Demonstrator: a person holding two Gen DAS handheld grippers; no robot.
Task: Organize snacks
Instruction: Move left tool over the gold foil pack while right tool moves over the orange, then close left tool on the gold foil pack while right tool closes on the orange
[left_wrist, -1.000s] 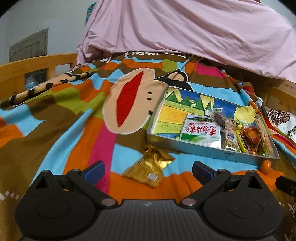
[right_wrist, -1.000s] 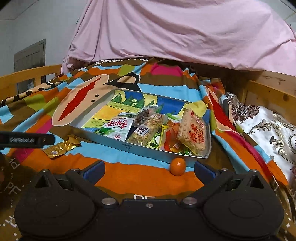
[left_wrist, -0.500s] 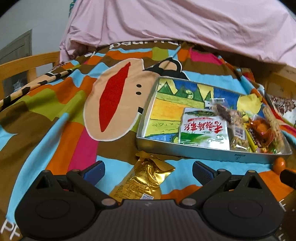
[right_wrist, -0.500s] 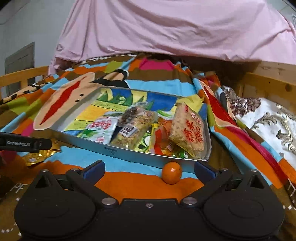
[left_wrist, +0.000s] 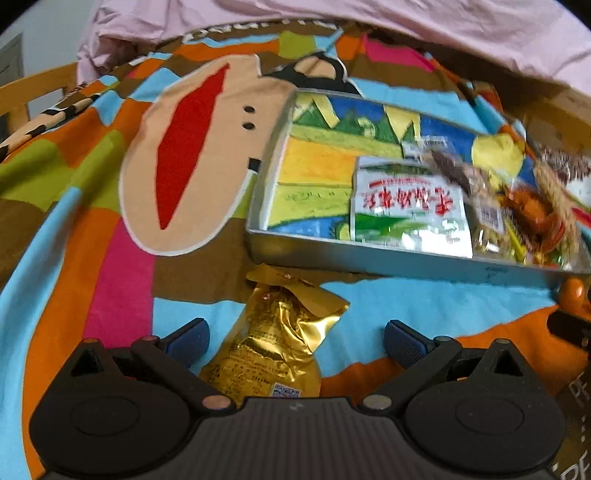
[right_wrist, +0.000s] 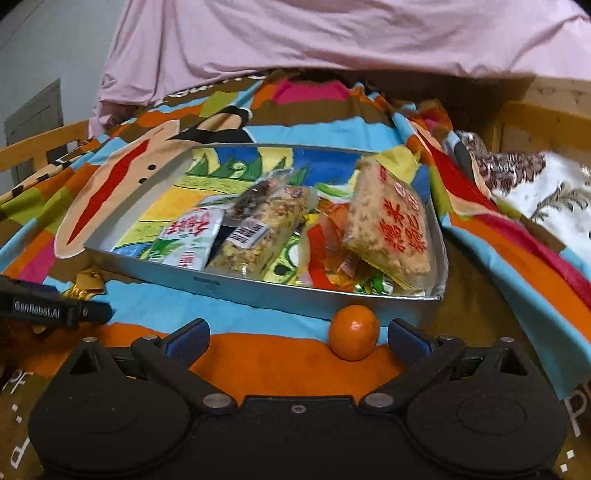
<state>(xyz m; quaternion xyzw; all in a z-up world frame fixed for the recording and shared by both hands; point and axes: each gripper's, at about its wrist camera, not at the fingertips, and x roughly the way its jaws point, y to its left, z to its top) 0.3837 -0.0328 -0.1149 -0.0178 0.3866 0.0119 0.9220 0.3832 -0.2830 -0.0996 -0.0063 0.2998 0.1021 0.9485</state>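
My left claw (left_wrist: 295, 341) is wide open and has dropped in over the gold packet (left_wrist: 275, 347), which now lies between its fingers instead of ahead of them, so a squeeze should lift it. My right claw (right_wrist: 298, 338), also open, has closed in on the orange (right_wrist: 354, 331) beside its right finger. The tray (right_wrist: 258, 291) of snacks sits just beyond both.

left claw (left_wrist: 295, 341) nearer gold packet (left_wrist: 275, 345) (open), right claw (right_wrist: 297, 338) nearer orange (right_wrist: 354, 336)
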